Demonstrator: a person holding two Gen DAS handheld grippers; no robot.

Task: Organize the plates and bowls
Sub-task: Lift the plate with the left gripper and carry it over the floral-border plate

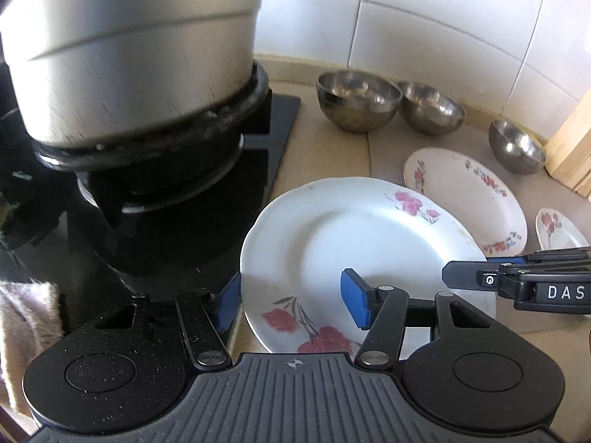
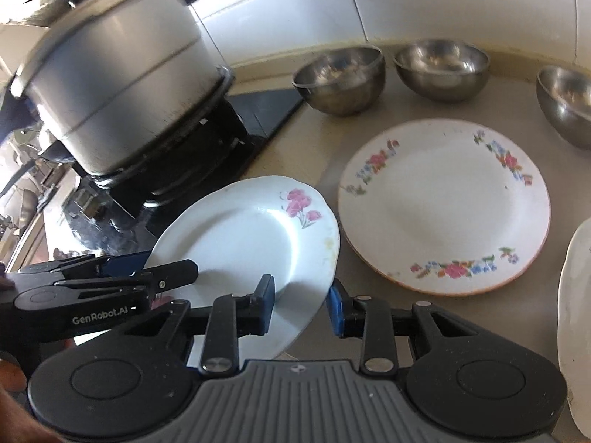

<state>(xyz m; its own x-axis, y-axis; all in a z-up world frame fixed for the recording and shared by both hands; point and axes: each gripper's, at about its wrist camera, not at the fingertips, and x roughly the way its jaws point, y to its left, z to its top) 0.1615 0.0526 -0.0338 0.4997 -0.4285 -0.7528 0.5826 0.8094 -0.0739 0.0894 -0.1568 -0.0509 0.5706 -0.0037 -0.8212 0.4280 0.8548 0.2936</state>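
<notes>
A white plate with pink flowers [image 1: 351,236] [image 2: 240,236] lies on the beige counter beside the stove. My left gripper [image 1: 291,302] [image 2: 159,264] is open and straddles the plate's left rim, with one blue pad outside the edge and the other over the plate's face. My right gripper [image 2: 301,308] [image 1: 469,267] straddles the opposite rim. Its jaws stand narrow, and a small gap shows between the outer pad and the rim. A second plate with a floral border [image 2: 443,206] [image 1: 461,192] lies flat to the right. Three steel bowls [image 2: 340,77] [image 2: 443,70] [image 2: 565,103] stand along the tiled wall.
A large metal pot [image 1: 129,55] sits on the black glass stove [image 1: 269,140], close to the left of the held plate. A third plate [image 1: 557,229] lies at the far right. A wooden board [image 1: 572,147] leans at the right wall. A cloth [image 1: 26,313] lies at the left.
</notes>
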